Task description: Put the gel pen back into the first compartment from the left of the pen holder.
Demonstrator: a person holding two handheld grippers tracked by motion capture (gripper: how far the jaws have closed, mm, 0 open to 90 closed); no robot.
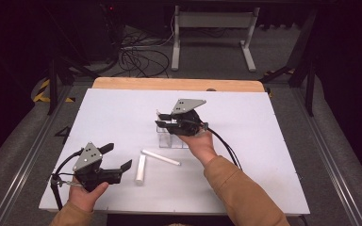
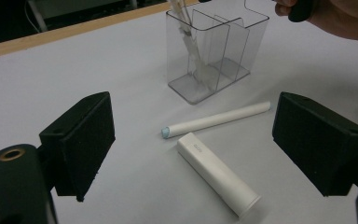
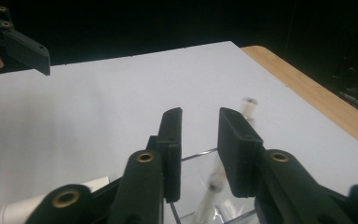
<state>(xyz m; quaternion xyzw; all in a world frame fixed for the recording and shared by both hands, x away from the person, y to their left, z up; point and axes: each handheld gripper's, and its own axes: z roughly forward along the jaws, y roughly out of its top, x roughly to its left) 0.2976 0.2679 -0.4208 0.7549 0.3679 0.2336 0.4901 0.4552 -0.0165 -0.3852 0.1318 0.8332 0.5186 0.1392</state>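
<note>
A clear divided holder (image 1: 172, 139) (image 2: 223, 51) stands mid-table. My right gripper (image 1: 162, 121) (image 3: 199, 122) hovers right over it, open by a narrow gap with nothing between the jaws. A thin white pen (image 2: 189, 44) (image 3: 247, 108) leans inside the holder's left compartment, blurred in the right gripper view. On the table in front of the holder lie another thin white pen (image 1: 161, 157) (image 2: 219, 119) and a thicker white tube (image 1: 141, 169) (image 2: 216, 175). My left gripper (image 1: 119, 156) (image 2: 193, 140) stands wide open near the front left, pointing at those two, short of them.
The white tabletop (image 1: 264, 179) has a wooden strip (image 1: 179, 84) along its far edge. Beyond it are a white desk frame (image 1: 212, 21) and loose cables (image 1: 141, 56) on the floor. The right hand (image 2: 340, 21) shows above the holder.
</note>
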